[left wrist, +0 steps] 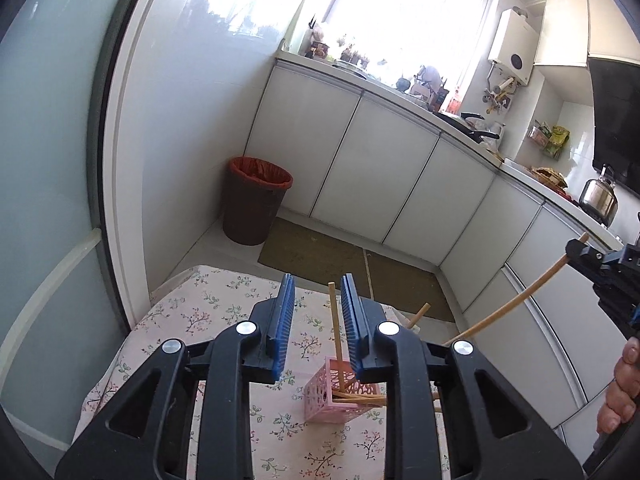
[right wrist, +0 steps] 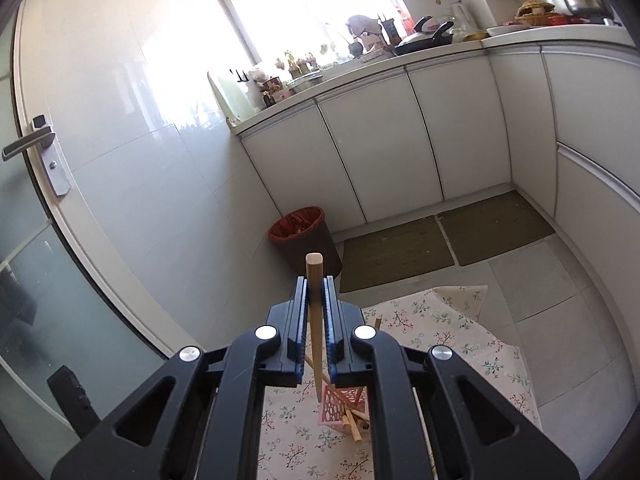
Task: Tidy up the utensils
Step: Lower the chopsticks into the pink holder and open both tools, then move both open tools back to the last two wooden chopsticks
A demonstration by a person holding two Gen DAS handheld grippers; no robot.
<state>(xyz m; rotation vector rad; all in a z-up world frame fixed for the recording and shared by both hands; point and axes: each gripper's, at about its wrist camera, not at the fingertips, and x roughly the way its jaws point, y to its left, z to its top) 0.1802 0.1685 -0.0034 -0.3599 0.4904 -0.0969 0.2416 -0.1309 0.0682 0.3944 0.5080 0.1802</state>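
A pink perforated holder (left wrist: 338, 394) stands on the floral tablecloth (left wrist: 208, 320) with several wooden chopsticks in it, one upright (left wrist: 335, 328), others leaning. My left gripper (left wrist: 318, 324) is open and empty above the holder. My right gripper (right wrist: 316, 320) is shut on a wooden chopstick (right wrist: 316, 312), pointing tip down above the holder (right wrist: 344, 404). In the left wrist view the right gripper (left wrist: 580, 254) shows at the right edge holding that chopstick (left wrist: 516, 300).
White kitchen cabinets (left wrist: 384, 176) run behind the table under a cluttered counter. A brown waste bin (left wrist: 256, 200) stands in the corner with floor mats (left wrist: 320, 254) beside it. A glass door (right wrist: 36, 208) with a handle is at left.
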